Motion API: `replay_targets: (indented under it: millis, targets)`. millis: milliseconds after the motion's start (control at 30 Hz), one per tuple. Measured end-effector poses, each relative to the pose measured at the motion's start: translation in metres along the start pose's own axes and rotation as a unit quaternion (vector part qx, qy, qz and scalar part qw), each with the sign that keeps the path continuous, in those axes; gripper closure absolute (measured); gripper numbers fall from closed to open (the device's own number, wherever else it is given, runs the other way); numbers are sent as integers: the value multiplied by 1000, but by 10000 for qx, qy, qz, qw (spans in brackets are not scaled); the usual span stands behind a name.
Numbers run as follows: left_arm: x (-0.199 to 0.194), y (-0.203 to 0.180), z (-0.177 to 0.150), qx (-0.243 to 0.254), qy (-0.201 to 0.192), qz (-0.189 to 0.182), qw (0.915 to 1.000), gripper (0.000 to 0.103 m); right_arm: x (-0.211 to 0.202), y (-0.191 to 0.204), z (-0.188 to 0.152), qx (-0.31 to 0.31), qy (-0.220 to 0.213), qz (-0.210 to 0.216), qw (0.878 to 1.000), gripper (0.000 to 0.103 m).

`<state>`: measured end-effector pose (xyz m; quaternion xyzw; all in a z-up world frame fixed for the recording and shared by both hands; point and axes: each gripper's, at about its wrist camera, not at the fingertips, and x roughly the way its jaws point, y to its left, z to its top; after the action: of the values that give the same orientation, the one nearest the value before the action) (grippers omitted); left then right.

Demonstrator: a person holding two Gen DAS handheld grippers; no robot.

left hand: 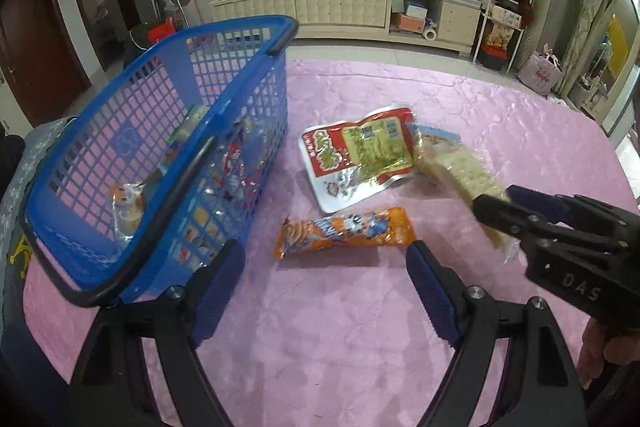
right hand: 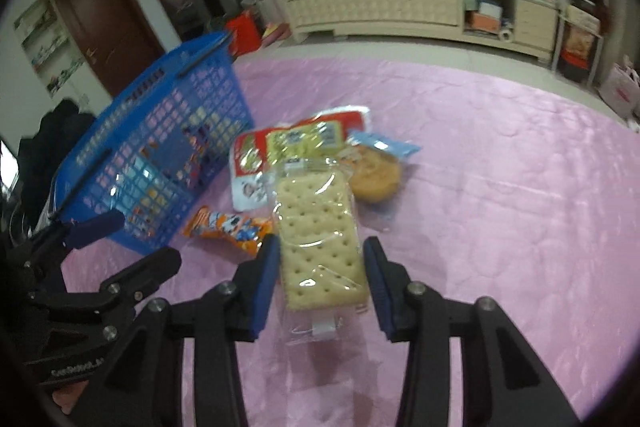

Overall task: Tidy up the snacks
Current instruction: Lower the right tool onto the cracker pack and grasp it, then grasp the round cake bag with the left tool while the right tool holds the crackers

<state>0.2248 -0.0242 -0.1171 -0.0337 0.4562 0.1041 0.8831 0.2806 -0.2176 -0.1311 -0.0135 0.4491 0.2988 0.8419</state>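
A blue mesh basket (left hand: 132,163) stands at the left of the pink table and holds several snack packs; it also shows in the right wrist view (right hand: 160,155). My right gripper (right hand: 320,279) is shut on a clear-wrapped cracker pack (right hand: 320,231) and holds it above the cloth; the pack also shows in the left wrist view (left hand: 460,179). My left gripper (left hand: 324,283) is open and empty, just before an orange snack pack (left hand: 344,233). A red and yellow pouch (left hand: 352,155) lies beyond it. A round cake in a blue wrapper (right hand: 376,171) lies to the right.
The pink tablecloth (left hand: 460,107) covers the table. A cream cabinet (left hand: 340,7) stands along the far wall, with shelves and boxes at the right. Dark doors are at the left.
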Motion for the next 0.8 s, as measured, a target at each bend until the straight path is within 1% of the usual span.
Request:
replay_targets:
  millis: [67, 233, 367, 467, 533, 633, 733, 800]
  targets:
    - [1, -9, 7, 135, -1, -150, 9998, 22, -4, -10, 3, 83, -125, -144, 9998, 56]
    - [14, -28, 24, 313, 180, -336, 9988, 22, -6, -32, 8, 342, -198, -464, 9981, 56]
    - [30, -42, 39, 300, 331, -487, 9978, 22, -11, -49, 10, 666, -304, -579, 9956, 56]
    - [43, -57, 49, 479, 400, -528, 9967, 22, -11, -59, 12, 870, -350, -658, 9934, 56]
    - [52, -65, 54, 590, 485, -625, 9951, 22, -10, -63, 13, 861, -353, -907, 9915, 56]
    - [65, -75, 64, 784, 598, -892, 9911, 22, -9, -68, 15, 757, -343, -1229, 9889, 56]
    - [83, -85, 73, 1012, 729, -842, 9886, 22, -4, -78, 17, 796, -361, -1401, 9863, 56]
    - [97, -89, 78, 1062, 852, -821, 9873, 22, 0, -85, 19, 905, -361, -1387, 9855, 56]
